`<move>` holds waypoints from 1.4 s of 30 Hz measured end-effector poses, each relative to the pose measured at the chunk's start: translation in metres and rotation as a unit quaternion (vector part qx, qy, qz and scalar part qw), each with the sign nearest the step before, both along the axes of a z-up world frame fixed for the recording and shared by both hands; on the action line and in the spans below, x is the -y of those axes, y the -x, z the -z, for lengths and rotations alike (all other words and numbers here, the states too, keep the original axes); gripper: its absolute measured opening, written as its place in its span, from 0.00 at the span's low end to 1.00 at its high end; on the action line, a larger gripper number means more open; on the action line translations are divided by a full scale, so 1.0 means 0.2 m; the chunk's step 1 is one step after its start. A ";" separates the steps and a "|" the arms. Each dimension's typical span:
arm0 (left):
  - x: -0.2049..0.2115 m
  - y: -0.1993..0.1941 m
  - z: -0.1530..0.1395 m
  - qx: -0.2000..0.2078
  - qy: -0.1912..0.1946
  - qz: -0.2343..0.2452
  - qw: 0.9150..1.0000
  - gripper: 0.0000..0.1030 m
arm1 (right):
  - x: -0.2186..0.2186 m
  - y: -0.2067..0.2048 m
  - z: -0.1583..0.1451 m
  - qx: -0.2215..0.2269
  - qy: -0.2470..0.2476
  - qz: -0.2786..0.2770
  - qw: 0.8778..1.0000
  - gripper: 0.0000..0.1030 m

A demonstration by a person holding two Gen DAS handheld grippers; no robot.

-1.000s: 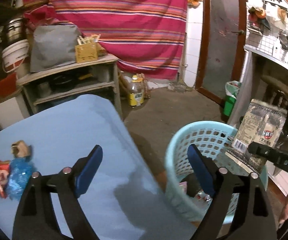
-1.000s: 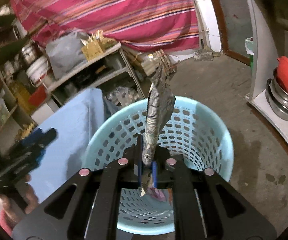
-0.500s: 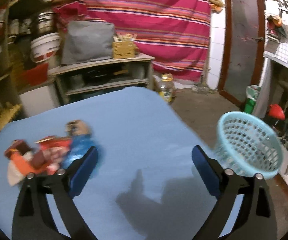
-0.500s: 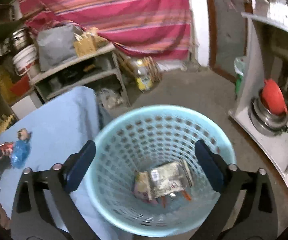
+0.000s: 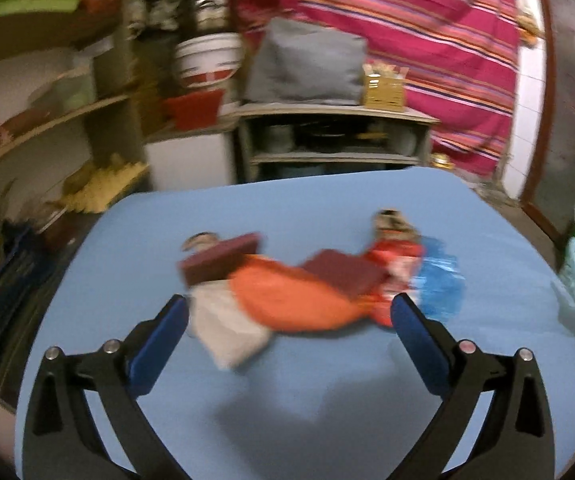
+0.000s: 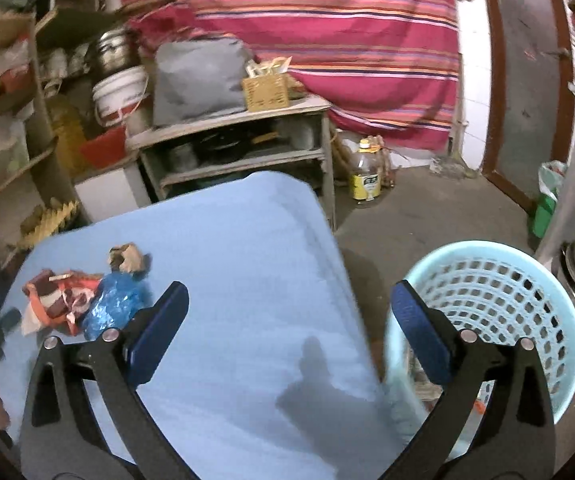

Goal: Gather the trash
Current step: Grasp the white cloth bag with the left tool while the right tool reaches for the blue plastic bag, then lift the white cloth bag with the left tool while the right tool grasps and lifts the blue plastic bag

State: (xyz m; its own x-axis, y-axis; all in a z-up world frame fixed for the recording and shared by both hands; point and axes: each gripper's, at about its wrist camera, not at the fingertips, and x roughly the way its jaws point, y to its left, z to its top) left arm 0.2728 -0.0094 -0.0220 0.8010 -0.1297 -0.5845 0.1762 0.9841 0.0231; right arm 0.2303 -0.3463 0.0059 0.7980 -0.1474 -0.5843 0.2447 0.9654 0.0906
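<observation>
Trash (image 5: 315, 284) lies in a small heap on the blue table (image 5: 287, 400), in the middle of the left wrist view: an orange wrapper (image 5: 287, 300), a white packet (image 5: 227, 332), two dark red pieces, a blue wrapper (image 5: 439, 280) and a brown crumpled scrap (image 5: 391, 220) at the far side. This picture is blurred, so finer details cannot be read. The left gripper (image 5: 287, 324) hangs just before the heap with its jaws spread wide and nothing between them. The right gripper (image 6: 287, 320) is also spread wide and holds nothing; it hangs over the table edge, with one finger over the table and the other over the light blue basket (image 6: 527, 264). The basket stands on the floor just beside the table. Some wrappers lie in its bottom, mostly hidden behind the finger. In the right wrist view the heap (image 6: 83, 304) lies at the far left of the table, well apart from the basket.
</observation>
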 end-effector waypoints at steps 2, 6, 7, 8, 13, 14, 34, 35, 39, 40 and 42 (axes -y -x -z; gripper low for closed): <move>-0.10 -0.05 0.00 -0.012 0.010 -0.007 1.000 0.96 | -0.07 -0.05 0.02 -0.007 0.016 -0.002 1.000 0.96; -0.24 -0.13 0.04 -0.045 0.030 -0.011 0.998 0.96 | -0.19 -0.11 0.07 -0.016 0.027 -0.018 0.999 0.96; -0.26 -0.14 0.06 -0.053 0.028 -0.010 0.998 0.96 | -0.20 -0.12 0.08 -0.019 0.024 -0.022 0.999 0.96; -0.29 -0.15 0.10 -0.063 0.025 -0.011 0.998 0.96 | -0.23 -0.15 0.10 -0.025 0.018 -0.029 0.999 0.96; -0.33 -0.19 0.19 -0.081 0.023 -0.022 0.996 0.96 | -0.35 -0.25 0.18 -0.050 -0.010 -0.054 0.997 0.96; -0.35 -0.20 0.20 -0.087 0.032 -0.023 0.995 0.96 | -0.37 -0.26 0.19 -0.053 -0.012 -0.058 0.997 0.96; -0.33 -0.28 0.25 -0.126 0.064 0.043 0.989 0.16 | -0.77 -0.49 0.35 -0.093 0.007 -0.118 0.989 0.96; -0.35 -0.27 0.25 -0.124 0.063 0.037 0.990 0.15 | -0.78 -0.50 0.36 -0.095 0.011 -0.119 0.988 0.96; -0.41 -0.27 0.25 -0.116 0.055 0.017 0.992 0.15 | -0.81 -0.54 0.38 -0.100 0.022 -0.123 0.987 0.96; -0.43 -0.27 0.24 -0.114 0.053 0.013 0.992 0.14 | -0.82 -0.55 0.38 -0.102 0.023 -0.125 0.987 0.96; -0.46 -0.26 0.23 -0.105 0.045 0.001 0.993 0.13 | -0.85 -0.58 0.39 -0.105 0.025 -0.130 0.986 0.92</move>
